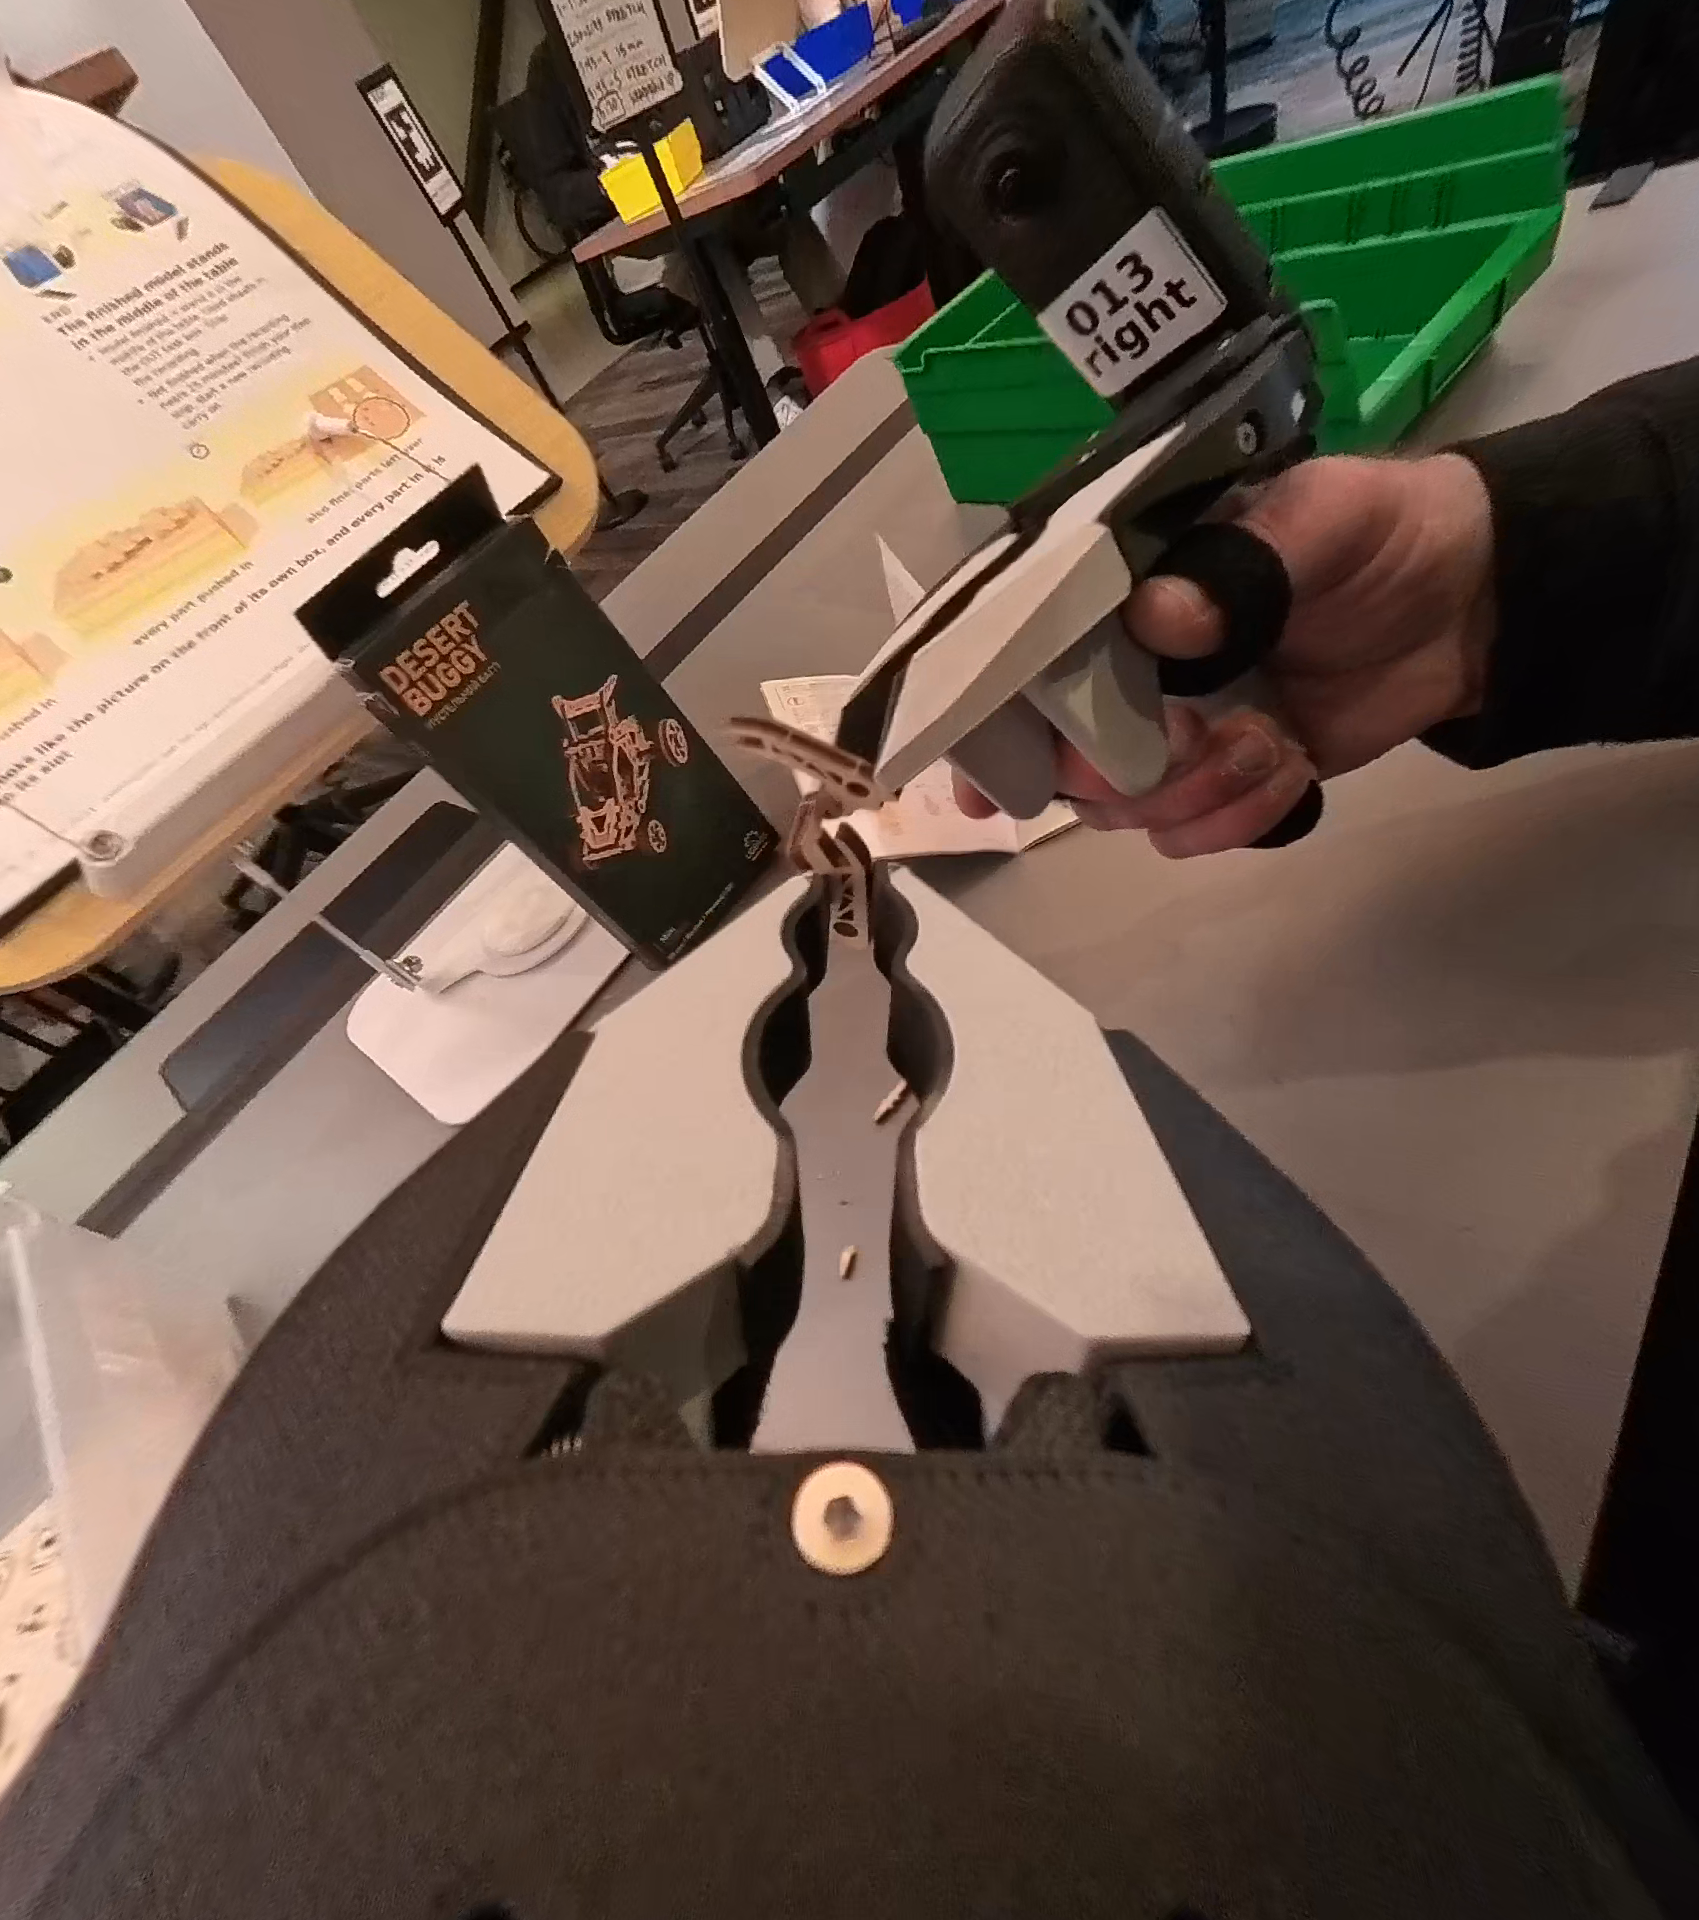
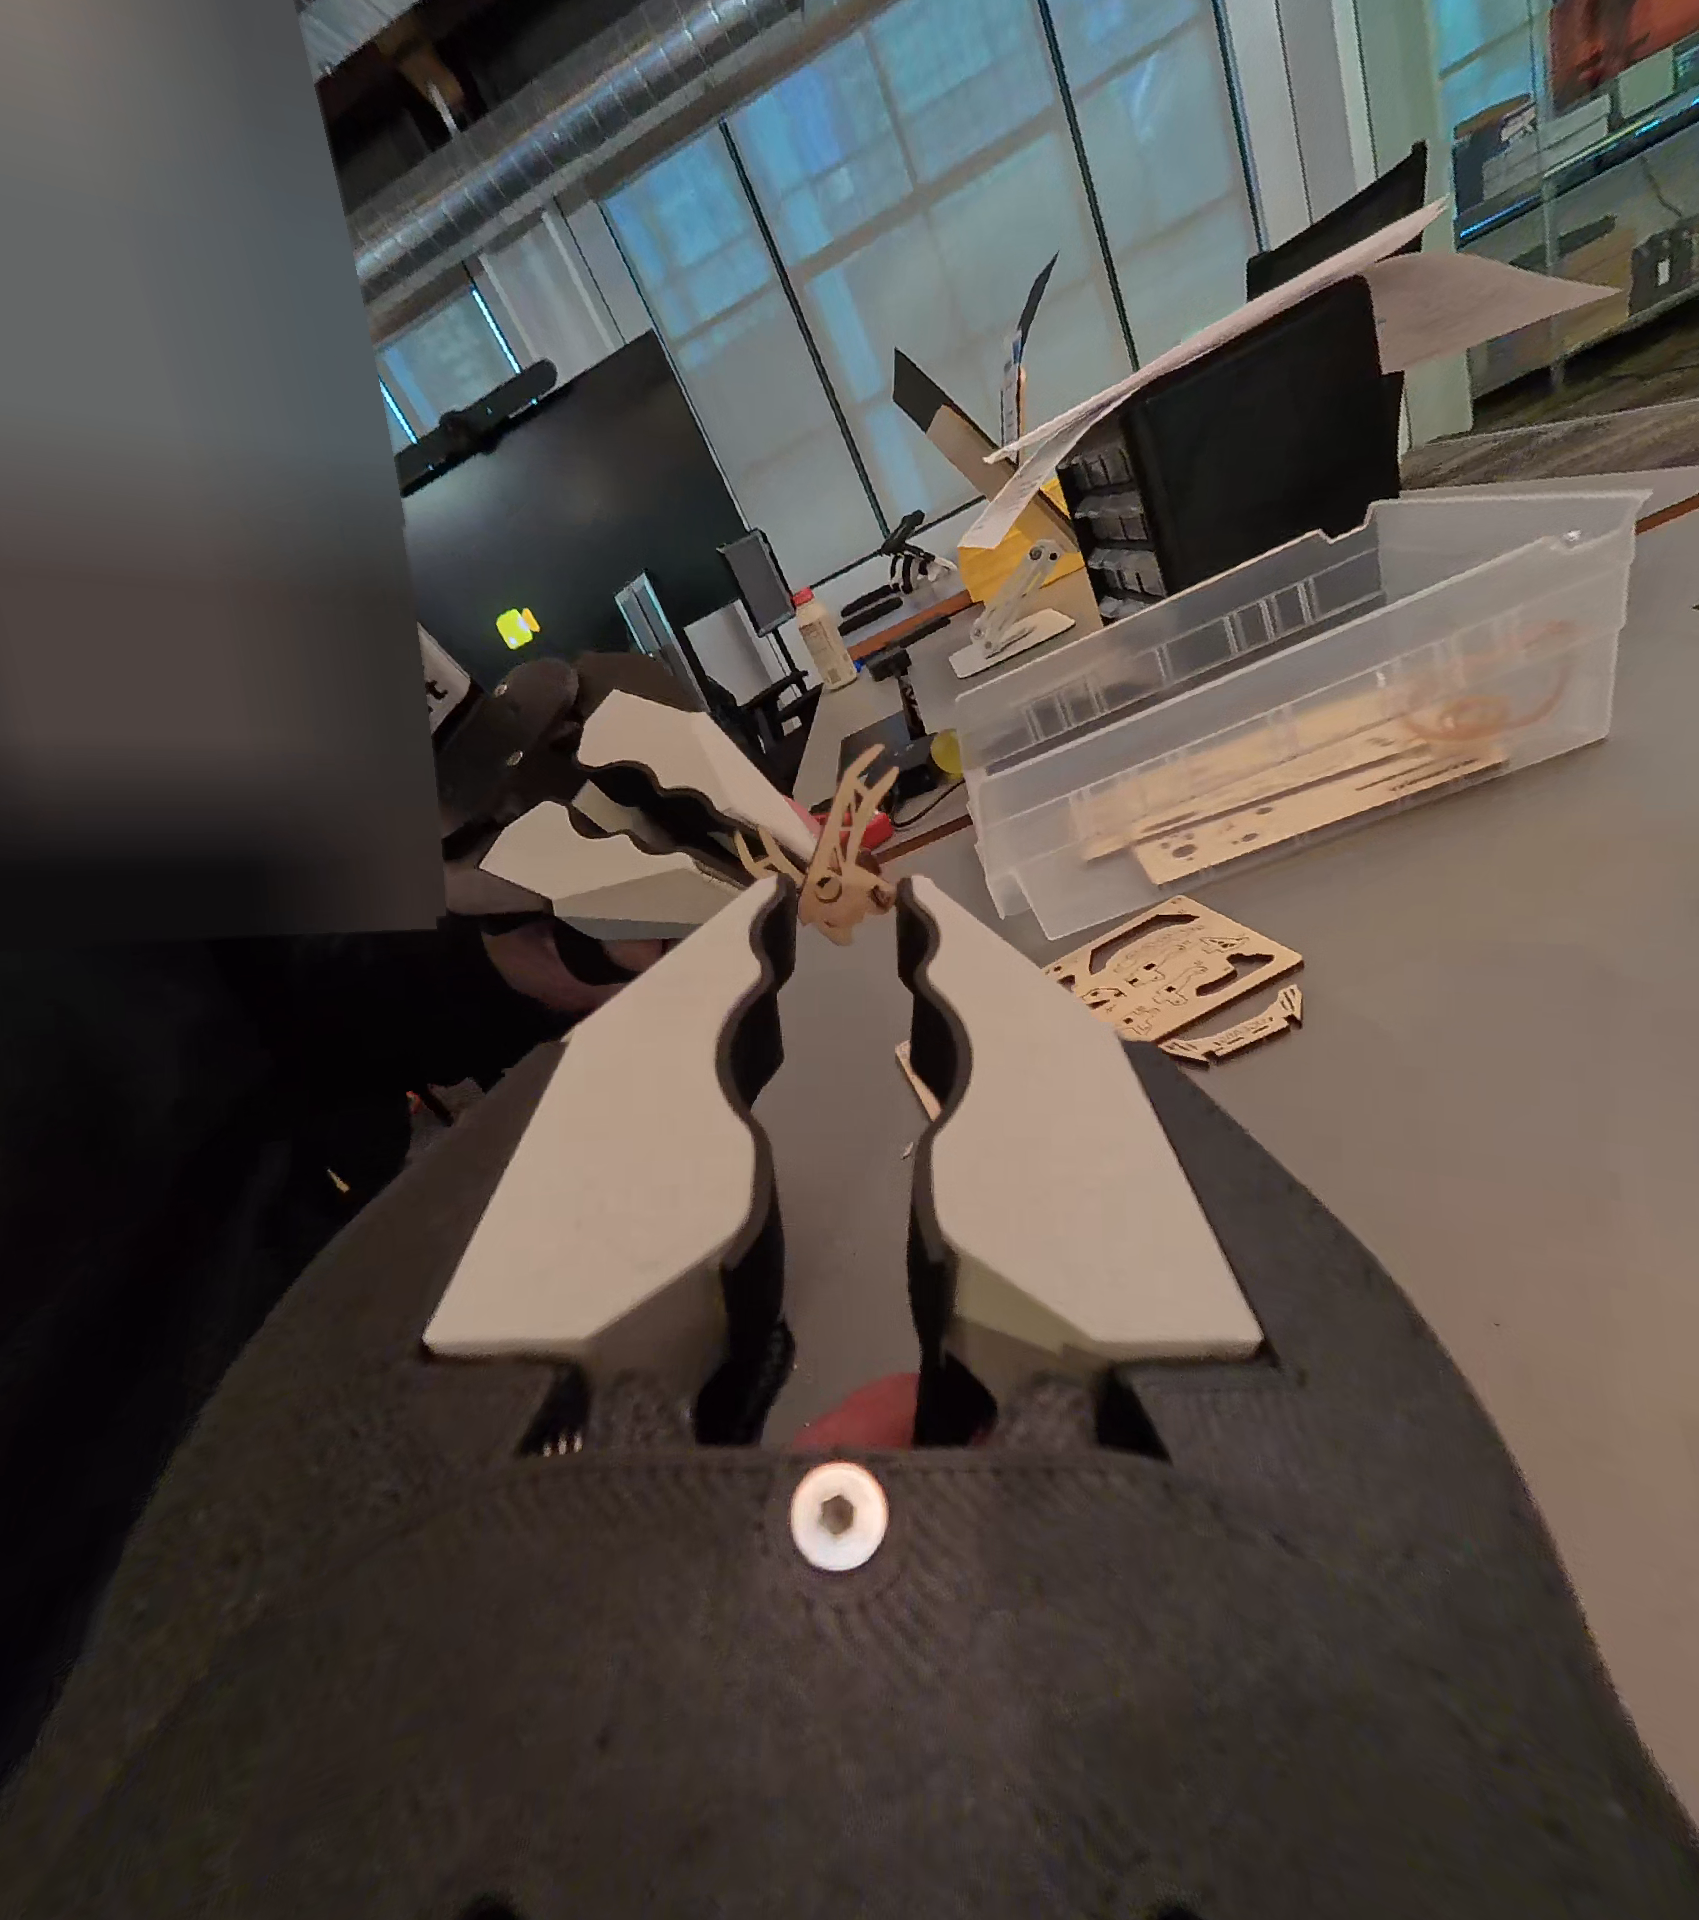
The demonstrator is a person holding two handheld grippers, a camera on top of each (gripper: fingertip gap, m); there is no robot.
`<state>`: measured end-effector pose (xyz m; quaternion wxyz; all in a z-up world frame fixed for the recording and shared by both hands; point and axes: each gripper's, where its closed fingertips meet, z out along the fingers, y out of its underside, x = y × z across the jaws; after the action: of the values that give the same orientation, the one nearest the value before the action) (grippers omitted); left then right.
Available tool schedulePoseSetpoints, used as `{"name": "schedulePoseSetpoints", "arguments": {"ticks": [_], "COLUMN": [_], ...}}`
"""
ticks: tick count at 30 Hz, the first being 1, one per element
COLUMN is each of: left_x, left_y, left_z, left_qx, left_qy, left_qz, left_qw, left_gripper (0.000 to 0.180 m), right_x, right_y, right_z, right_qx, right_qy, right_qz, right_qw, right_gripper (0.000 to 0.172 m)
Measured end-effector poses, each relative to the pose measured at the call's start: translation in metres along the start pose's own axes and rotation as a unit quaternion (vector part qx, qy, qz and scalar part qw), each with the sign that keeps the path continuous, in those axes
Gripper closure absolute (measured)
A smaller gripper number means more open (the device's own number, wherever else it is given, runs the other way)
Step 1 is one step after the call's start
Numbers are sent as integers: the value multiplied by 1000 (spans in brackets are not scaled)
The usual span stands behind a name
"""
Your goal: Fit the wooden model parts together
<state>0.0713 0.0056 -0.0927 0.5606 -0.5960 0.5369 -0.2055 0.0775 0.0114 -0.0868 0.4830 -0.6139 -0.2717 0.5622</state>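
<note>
Altogether 2 grippers (image 1: 840,883) (image 2: 843,899), 1 wooden assembly (image 1: 829,821).

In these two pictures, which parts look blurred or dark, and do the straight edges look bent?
Left wrist view: the clear bin at lower left is smeared, the black model box fairly sharp; the table edge curves, a wide-angle effect. Right wrist view: the left side is dark, with a blur patch laid over; the clear tray is streaked; the windows lean and are bright.

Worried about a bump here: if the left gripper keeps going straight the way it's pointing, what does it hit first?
Probably the right gripper, just past the wooden part at the left gripper; depth is unclear.
</note>
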Motion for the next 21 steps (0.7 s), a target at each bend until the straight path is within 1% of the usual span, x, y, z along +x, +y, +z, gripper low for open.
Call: {"name": "schedulePoseSetpoints", "arguments": {"ticks": [4, 10, 16, 18, 21], "left_x": [-1, -2, -4, -3, -1], "left_y": [0, 0, 1, 0, 1], "left_z": [1, 0, 0, 0, 1], "left_qx": [7, 24, 27, 30, 27], "left_qy": [26, 67, 75, 77, 75], "left_qz": [-59, -142, -160, -158, -141], "left_qw": [998, 987, 984, 984, 987], "left_gripper": [175, 175, 175, 175, 175], "right_x": [2, 2, 2, 3, 2], "right_y": [0, 0, 1, 2, -1], "right_z": [-1, -1, 0, 1, 1], "right_qx": [-8, -24, -40, -43, -39], "right_qy": [3, 2, -1, 1, -2], "right_qz": [-4, -17, -10, -5, 8], "right_qw": [1000, 1000, 999, 999, 999], "right_gripper": [155, 155, 154, 148, 144]}}
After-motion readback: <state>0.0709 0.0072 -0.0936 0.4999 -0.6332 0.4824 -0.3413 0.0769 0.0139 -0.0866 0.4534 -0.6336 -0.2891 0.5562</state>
